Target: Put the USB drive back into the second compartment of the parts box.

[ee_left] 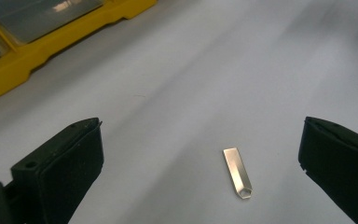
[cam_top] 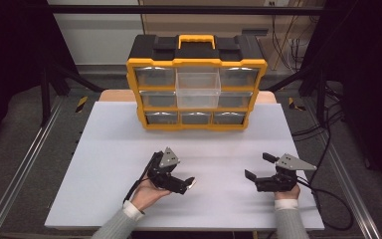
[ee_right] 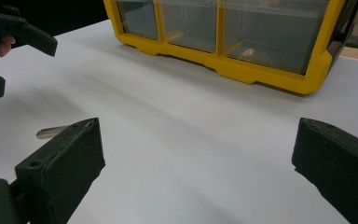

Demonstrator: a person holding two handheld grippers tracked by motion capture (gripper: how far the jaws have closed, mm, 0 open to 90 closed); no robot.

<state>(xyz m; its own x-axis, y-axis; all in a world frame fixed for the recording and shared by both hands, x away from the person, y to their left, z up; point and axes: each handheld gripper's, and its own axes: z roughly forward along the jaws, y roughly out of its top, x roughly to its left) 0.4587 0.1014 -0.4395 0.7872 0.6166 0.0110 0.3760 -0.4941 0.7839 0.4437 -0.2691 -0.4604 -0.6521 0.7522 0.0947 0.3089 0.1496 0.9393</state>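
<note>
High view: white counter (cam_top: 104,164) w/ a yellow-and-black drawer organizer (cam_top: 196,82) standing at its far side, handle on top. Its top-middle clear drawer (cam_top: 197,88) is pulled out toward the person; the other drawers sit flush.

Left claw (cam_top: 186,184) is held low over the near-centre of the counter, jaws pointing right, wide open, nothing gripped. A small flat metal tab (cam_top: 192,183) lies on the counter right at its tips. Left gripper view shows the same tab (ee_left: 237,172) flat on the surface btwn the two spread jaws, nearer the right-hand one, touching neither; one end has a small hole.

Right claw (cam_top: 258,167) is held to the right, well apart from the left one, jaws pointing left and also wide open, empty. Right gripper view: organizer's bottom row (ee_right: 242,32) ahead, bare counter btwn the jaws, and the tab (ee_right: 51,132) peeking out past the left-hand jaw, w/ the other claw (ee_right: 9,60) at upper left.

Both hands come in from the near edge, grey sleeves (cam_top: 122,224) visible.
</note>
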